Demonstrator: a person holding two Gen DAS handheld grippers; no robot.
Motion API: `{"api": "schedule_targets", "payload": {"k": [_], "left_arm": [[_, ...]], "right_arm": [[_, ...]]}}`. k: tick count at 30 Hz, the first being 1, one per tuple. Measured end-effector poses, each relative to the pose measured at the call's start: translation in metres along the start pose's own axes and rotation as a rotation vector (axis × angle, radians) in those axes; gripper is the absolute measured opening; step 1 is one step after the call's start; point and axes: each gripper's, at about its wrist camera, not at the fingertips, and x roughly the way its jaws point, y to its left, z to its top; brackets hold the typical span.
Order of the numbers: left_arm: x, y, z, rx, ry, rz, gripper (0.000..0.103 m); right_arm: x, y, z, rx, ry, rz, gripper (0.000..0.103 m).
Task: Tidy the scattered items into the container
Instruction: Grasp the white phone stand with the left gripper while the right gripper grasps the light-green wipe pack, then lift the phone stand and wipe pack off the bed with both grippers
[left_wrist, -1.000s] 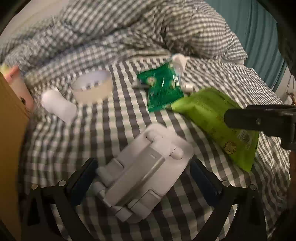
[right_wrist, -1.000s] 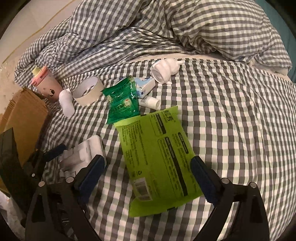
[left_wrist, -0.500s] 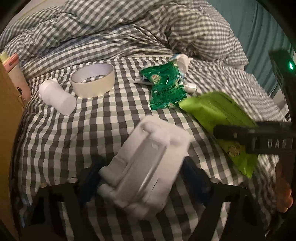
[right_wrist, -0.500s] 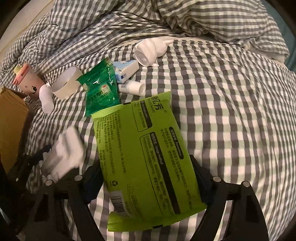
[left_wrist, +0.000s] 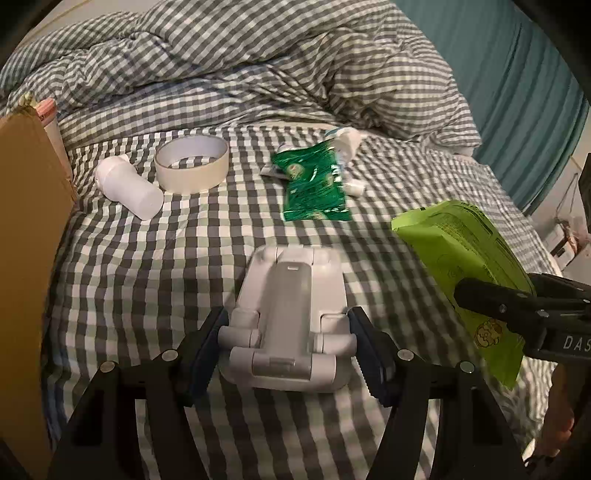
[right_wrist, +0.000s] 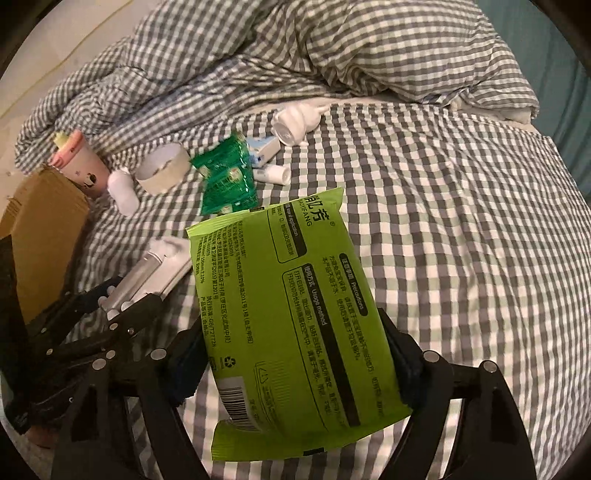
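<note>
A white folding phone stand (left_wrist: 291, 306) sits between the jaws of my left gripper (left_wrist: 288, 339), which are closing, with the blue pads pressed on both its sides just above the checked bedspread. My right gripper (right_wrist: 293, 362) is shut on a lime-green wipes pack (right_wrist: 295, 295), held up off the bed and tilted. In the left wrist view that pack (left_wrist: 465, 251) hangs at the right. The brown cardboard box (left_wrist: 22, 240) stands at the left edge, beside the left gripper.
Loose on the bed lie a tape roll (left_wrist: 191, 162), a white bottle (left_wrist: 129, 188), a dark green sachet (left_wrist: 317, 184), a small tube (right_wrist: 273, 173) and a white pump bottle (right_wrist: 295, 118). A pink cup (right_wrist: 79, 166) stands behind the box. A rumpled duvet (left_wrist: 258, 55) fills the back.
Both grippers went from wide open to closed on their items. The stand now sits straight in the left jaws, and the green pack has risen off the bed with the right gripper.
</note>
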Motion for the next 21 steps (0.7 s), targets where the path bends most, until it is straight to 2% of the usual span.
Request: {"api": "schedule_targets", "payload": {"k": [13,21], "left_arm": [[-0.01,-0.011,-0.006,0.023,0.015,0.016,0.067],[-0.037,-0.015,-0.002,0.034,-0.032,-0.006,0.067]], "right_arm": [[-0.022,-0.01,-0.017,0.039,-0.016,0.016,0.08],[-0.02,-0.011,-0.019,0.05,-0.006,0.016,0.074]]}}
